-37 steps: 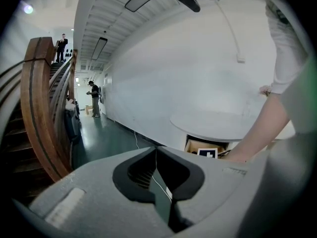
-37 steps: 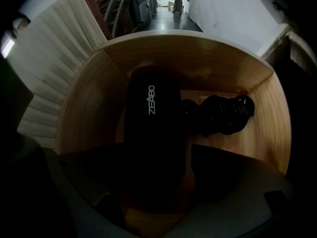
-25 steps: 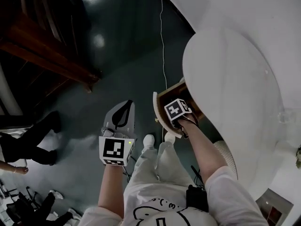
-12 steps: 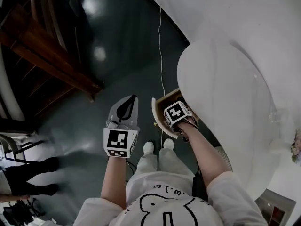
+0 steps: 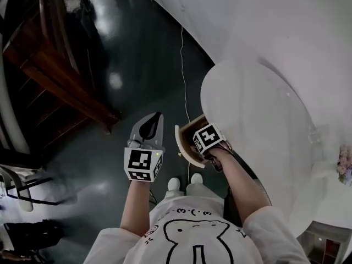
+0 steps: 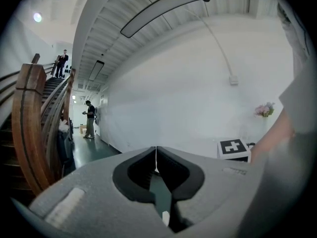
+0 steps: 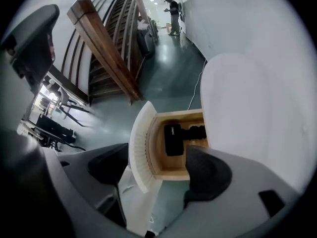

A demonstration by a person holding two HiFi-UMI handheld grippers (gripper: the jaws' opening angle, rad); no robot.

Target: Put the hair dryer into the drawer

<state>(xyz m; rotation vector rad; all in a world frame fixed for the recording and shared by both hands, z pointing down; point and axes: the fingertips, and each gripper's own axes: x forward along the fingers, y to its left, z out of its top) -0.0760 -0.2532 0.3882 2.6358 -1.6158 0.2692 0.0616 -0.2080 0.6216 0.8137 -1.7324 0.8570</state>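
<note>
The black hair dryer (image 7: 181,134) lies inside the open wooden drawer (image 7: 158,155), which has a white ribbed curved front (image 5: 183,146). My right gripper (image 7: 156,162) hangs above the drawer and points steeply down at it. Its jaws stand wide and are closing slightly, with nothing gripped between them. In the head view only the right gripper's marker cube (image 5: 209,138) shows over the drawer, and it hides the dryer. My left gripper (image 5: 155,117) is held out over the dark floor to the left of the drawer. Its jaws (image 6: 156,151) are shut with nothing in them.
The drawer belongs to a white rounded table (image 5: 258,125) against a white wall. A thin white cord (image 5: 183,65) runs across the dark glossy floor. A wooden staircase (image 5: 60,76) rises at the left. A person (image 6: 89,119) stands far down the hall. Flowers (image 6: 265,110) sit on the table.
Both grippers have risen toward the camera, the right one still over the open drawer. The legs of a person at the lower left have gone out of view.
</note>
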